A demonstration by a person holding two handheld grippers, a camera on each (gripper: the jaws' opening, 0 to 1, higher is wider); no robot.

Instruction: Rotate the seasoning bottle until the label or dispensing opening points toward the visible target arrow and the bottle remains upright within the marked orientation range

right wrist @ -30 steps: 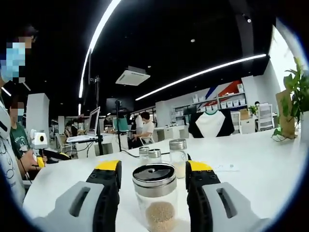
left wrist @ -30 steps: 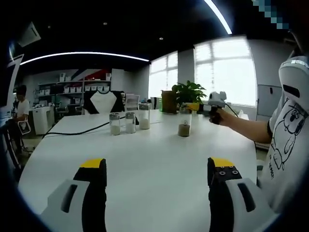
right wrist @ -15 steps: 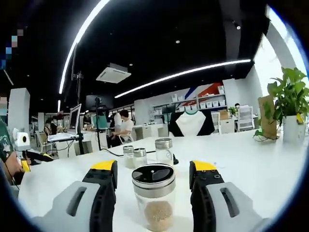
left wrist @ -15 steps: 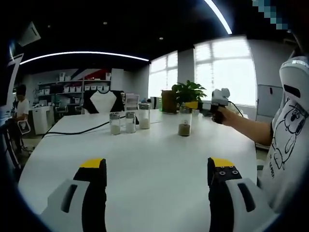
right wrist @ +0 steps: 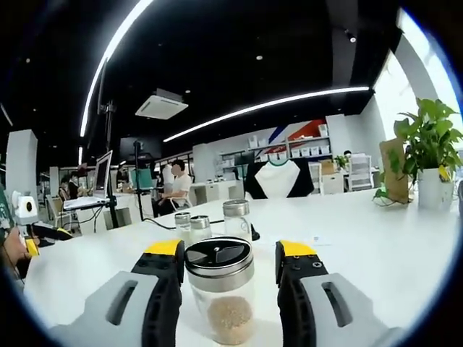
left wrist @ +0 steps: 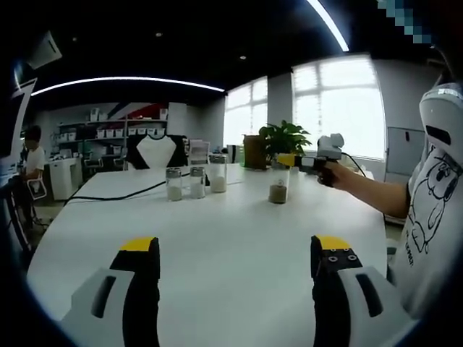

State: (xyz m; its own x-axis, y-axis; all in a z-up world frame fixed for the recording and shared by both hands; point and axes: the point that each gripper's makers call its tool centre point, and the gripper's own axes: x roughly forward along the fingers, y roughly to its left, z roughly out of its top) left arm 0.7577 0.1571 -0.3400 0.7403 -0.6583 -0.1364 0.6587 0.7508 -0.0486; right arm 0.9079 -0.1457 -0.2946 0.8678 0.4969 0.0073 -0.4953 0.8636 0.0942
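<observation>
The seasoning bottle (right wrist: 219, 289) is a clear glass shaker with a steel lid and brown grains at the bottom. It stands upright on the white table (right wrist: 376, 246). My right gripper (right wrist: 229, 249) is open and straddles it, the left jaw almost at the lid and a small gap on the right. In the left gripper view the same bottle (left wrist: 278, 185) stands far across the table with the right gripper (left wrist: 293, 160) around its top, held by a person's hand. My left gripper (left wrist: 235, 249) hangs open over bare table (left wrist: 231, 224), nothing between its jaws.
Three more shakers (left wrist: 195, 182) stand in a row at the far left of the table, with a black cable (left wrist: 108, 196) beside them. A potted plant (left wrist: 282, 137) stands behind the bottle. The person's white shirt (left wrist: 434, 210) is at the right.
The right gripper view has swung a little. The bottle now sits closer in and nearer the left jaw, and the jaws stand slightly narrower. The left gripper has stayed put.
</observation>
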